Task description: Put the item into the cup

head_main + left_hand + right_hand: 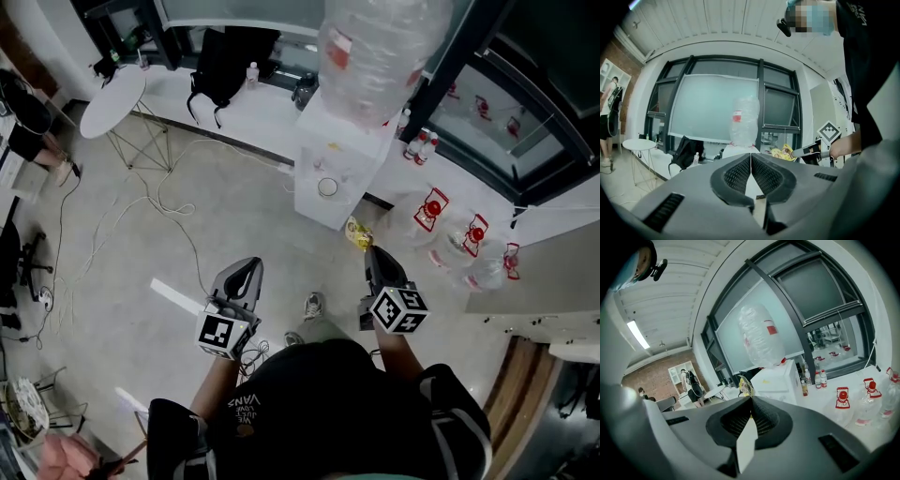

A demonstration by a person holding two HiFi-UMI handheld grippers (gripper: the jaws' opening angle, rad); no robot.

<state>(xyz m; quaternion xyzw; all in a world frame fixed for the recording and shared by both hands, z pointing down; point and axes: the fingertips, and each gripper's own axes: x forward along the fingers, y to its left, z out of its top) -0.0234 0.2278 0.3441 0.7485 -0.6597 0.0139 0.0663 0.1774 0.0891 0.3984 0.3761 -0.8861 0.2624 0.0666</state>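
The yellow packet (pixel 357 233) is pinched in our right gripper's (pixel 370 251) closed jaws, in the air near the water dispenser (pixel 333 159), so we judge ourselves mid-carry, next needing to bring it over the cup (pixel 326 187) and release, while our left gripper's (pixel 249 267) jaws meet on nothing.

Black T-shirt (pixel 328 403); grey left gripper (pixel 251 263), right gripper (pixel 372 251), marker cubes (pixel 223 335).

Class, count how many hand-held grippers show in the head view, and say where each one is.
2. The left gripper is left of centre, shut and empty; the right gripper is right of centre, shut on a yellow packet. None seems hidden.
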